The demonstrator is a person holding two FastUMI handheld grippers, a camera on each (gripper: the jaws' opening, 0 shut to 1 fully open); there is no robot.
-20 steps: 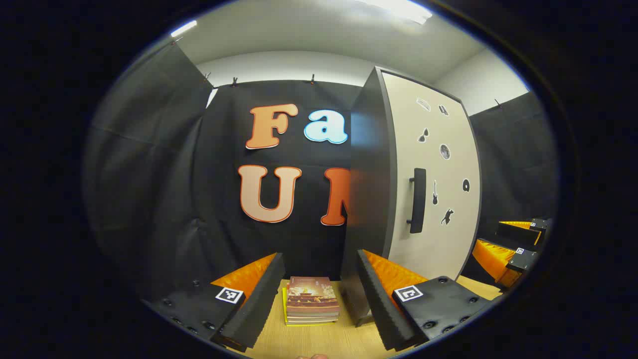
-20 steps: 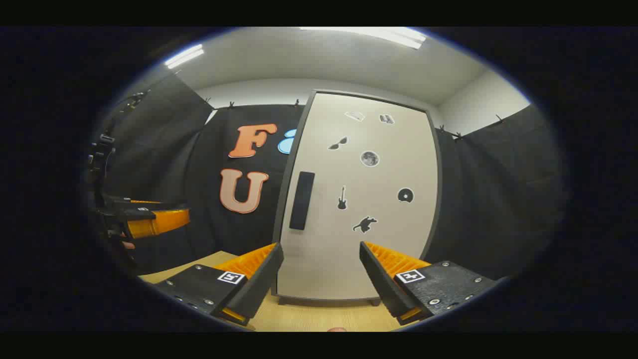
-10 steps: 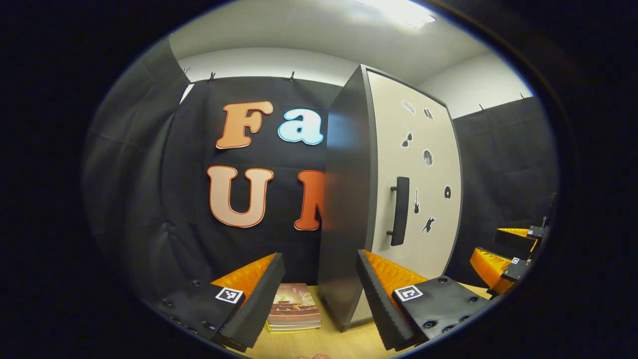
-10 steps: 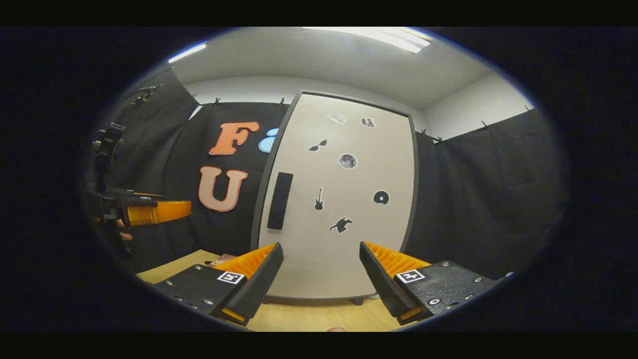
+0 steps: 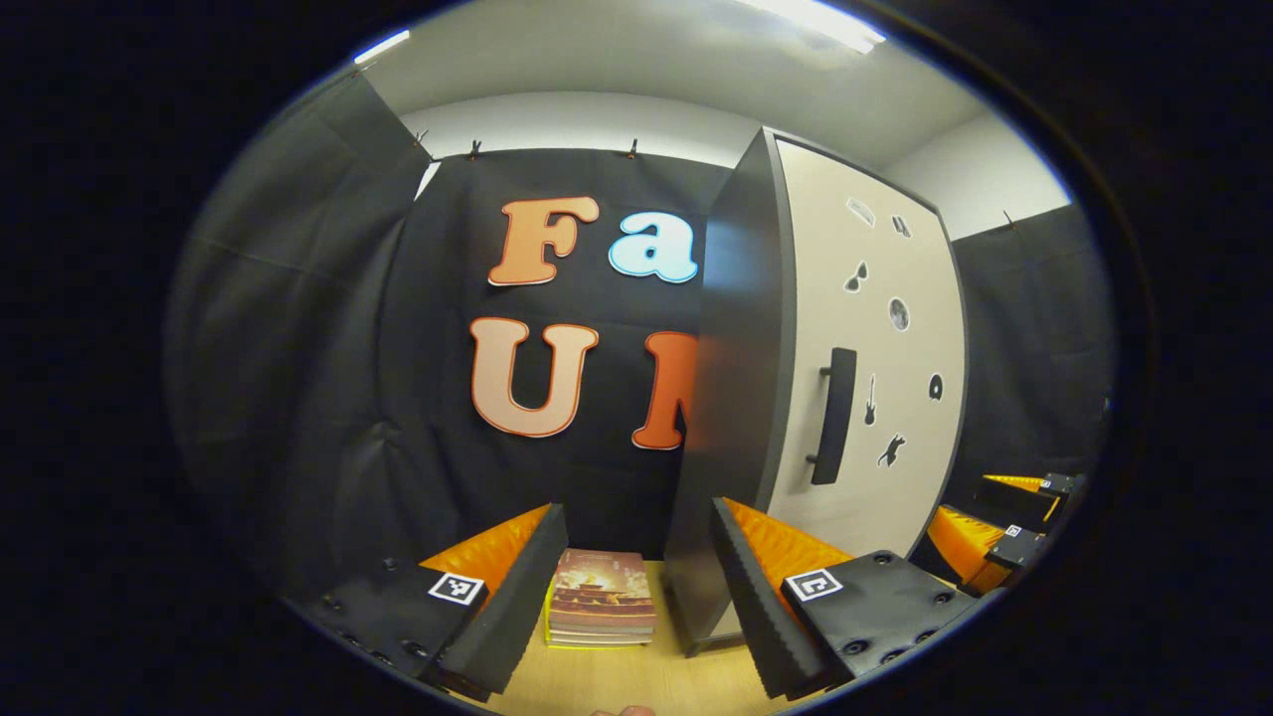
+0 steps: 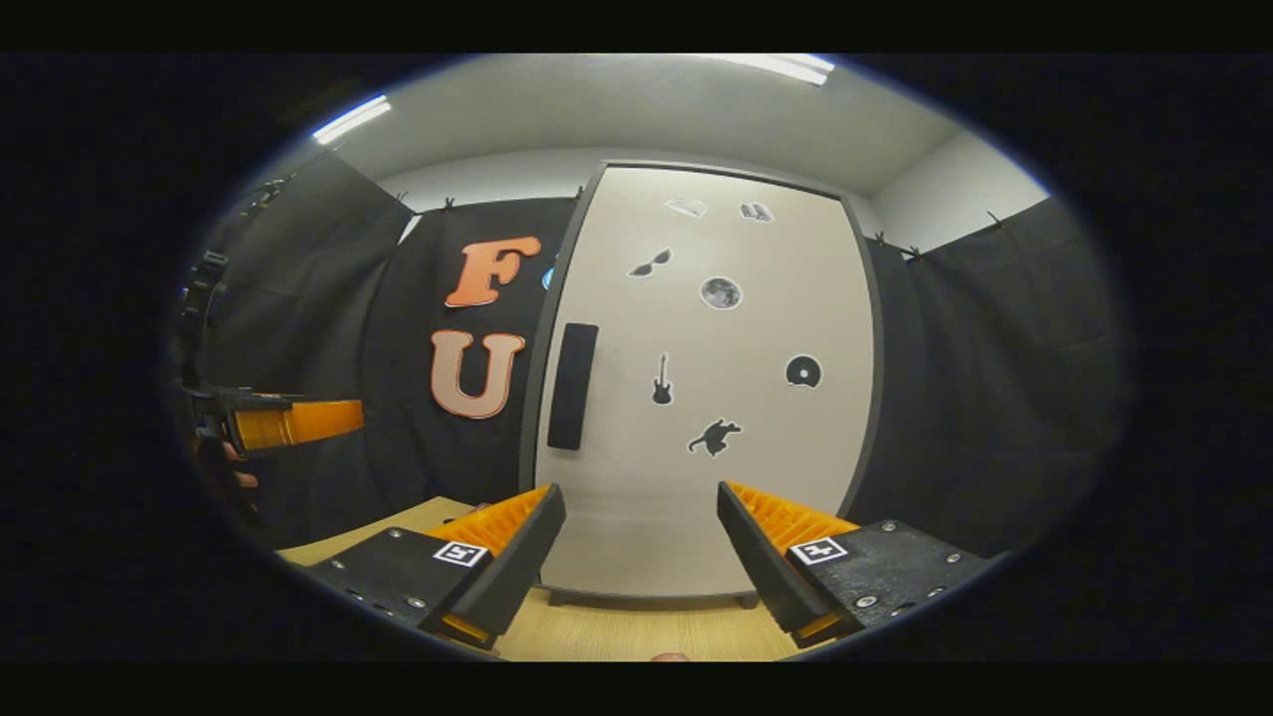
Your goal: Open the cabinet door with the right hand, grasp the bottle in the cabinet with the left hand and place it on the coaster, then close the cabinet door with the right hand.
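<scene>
A tall cabinet stands on the wooden table with its cream door (image 6: 706, 398) shut; the door carries small dark stickers and a dark vertical handle (image 6: 573, 386) near its left edge. In the left gripper view the cabinet's dark side (image 5: 731, 398) and the handle (image 5: 832, 416) appear at an angle. My right gripper (image 6: 641, 542) is open, facing the door from a short distance. My left gripper (image 5: 636, 567) is open to the left of the cabinet. The right gripper (image 5: 1000, 527) appears at the far right, and the left gripper (image 6: 283, 423) at the far left, held by a hand.
A stack of books (image 5: 602, 602) lies on the wooden table (image 5: 636, 681) just left of the cabinet, between my left gripper's fingers in the view. Black cloth walls close the booth behind and on both sides.
Both views swung aside half a second ago and have come back. The right gripper now sits a little closer to the door. The door stays shut and both grippers stay open.
</scene>
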